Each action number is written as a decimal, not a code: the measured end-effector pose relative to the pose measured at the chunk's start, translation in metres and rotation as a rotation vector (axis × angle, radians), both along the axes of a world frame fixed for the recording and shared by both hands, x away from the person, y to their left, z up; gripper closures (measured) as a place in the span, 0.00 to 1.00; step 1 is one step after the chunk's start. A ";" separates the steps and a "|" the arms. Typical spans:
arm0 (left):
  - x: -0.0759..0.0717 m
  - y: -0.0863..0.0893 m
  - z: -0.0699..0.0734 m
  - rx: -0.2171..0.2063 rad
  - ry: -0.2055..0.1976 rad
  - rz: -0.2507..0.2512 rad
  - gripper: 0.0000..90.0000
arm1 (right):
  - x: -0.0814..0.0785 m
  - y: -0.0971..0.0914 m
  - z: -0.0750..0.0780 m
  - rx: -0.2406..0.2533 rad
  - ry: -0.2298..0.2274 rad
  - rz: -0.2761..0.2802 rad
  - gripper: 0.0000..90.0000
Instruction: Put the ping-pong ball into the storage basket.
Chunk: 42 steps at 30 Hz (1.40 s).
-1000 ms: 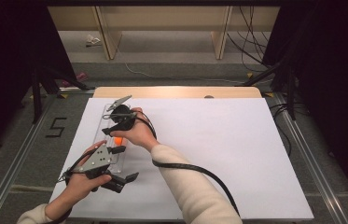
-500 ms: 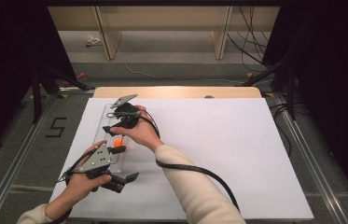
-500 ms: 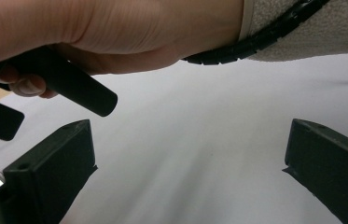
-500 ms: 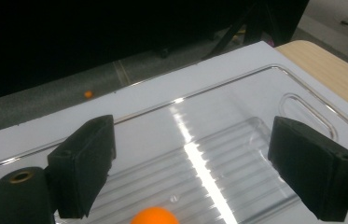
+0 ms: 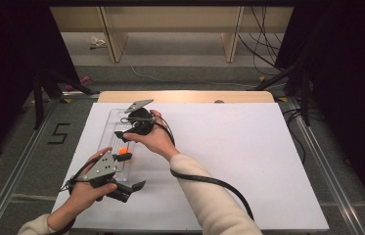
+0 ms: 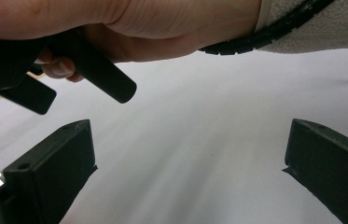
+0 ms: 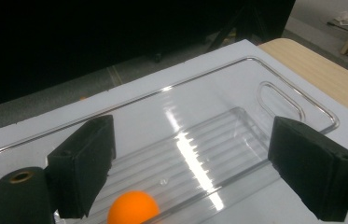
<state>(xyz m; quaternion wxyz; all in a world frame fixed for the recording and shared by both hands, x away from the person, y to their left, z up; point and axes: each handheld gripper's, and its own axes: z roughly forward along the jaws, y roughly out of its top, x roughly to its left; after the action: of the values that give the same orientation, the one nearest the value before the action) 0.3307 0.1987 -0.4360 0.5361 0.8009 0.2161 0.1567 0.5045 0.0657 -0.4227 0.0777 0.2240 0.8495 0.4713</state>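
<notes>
Overhead and gripper-mounted views of my two hand-held grippers at work over a clear tray holding an orange ball.

The orange ball [image 7: 132, 208] is small, smooth and round, matte, evenly bright orange, with no markings that I can make out. It lies inside the clear tray [image 7: 274, 95], on the ribbed floor of the tray's sunken well; in the high view it sits in the near half of the tray, toward the left side of the bench [image 5: 268, 161], which is covered by a white sheet.

The tray is transparent plastic, long and narrow, with a raised rounded rim, a slot-shaped handle cut-out at its far end, and glare streaks across its ribs.

My right hand-held gripper [image 7: 190, 163] hangs over the tray with its jaws spread wide; they have just been opening, and nothing is between the pads. The ball lies low in the right gripper view, near the left-hand jaw, apart from both.

My left hand-held gripper [image 5: 128, 171] rests at the near end of the tray, its jaws likewise apart and empty, with the white sheet beyond them. My right hand [image 6: 129, 28] crosses above it in the left gripper view.
</notes>
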 end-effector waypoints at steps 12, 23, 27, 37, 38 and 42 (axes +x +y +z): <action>0.000 0.000 0.000 -0.001 -0.001 0.004 0.01 | -0.003 -0.020 0.003 0.002 -0.006 -0.027 0.18; 0.000 0.001 0.000 -0.005 0.000 0.006 0.01 | -0.006 -0.039 0.004 0.004 -0.008 -0.052 0.18; 0.000 0.001 0.000 -0.005 0.002 0.009 0.01 | -0.007 -0.046 0.003 0.004 -0.007 -0.059 0.18; 0.001 0.002 0.000 -0.002 0.002 0.011 0.01 | -0.010 -0.066 0.003 -0.002 -0.007 -0.079 0.18; 0.001 0.001 0.000 -0.002 0.003 0.009 0.01 | -0.011 -0.068 0.004 -0.001 -0.007 -0.081 0.18; 0.001 0.002 0.000 -0.003 0.004 0.010 0.01 | -0.012 -0.077 0.005 -0.003 -0.008 -0.091 0.18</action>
<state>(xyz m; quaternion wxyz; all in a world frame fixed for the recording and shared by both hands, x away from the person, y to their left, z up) 0.3313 0.2003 -0.4364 0.5363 0.7992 0.2214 0.1571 0.4926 -0.0109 -0.4175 0.1029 0.2602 0.8388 0.4670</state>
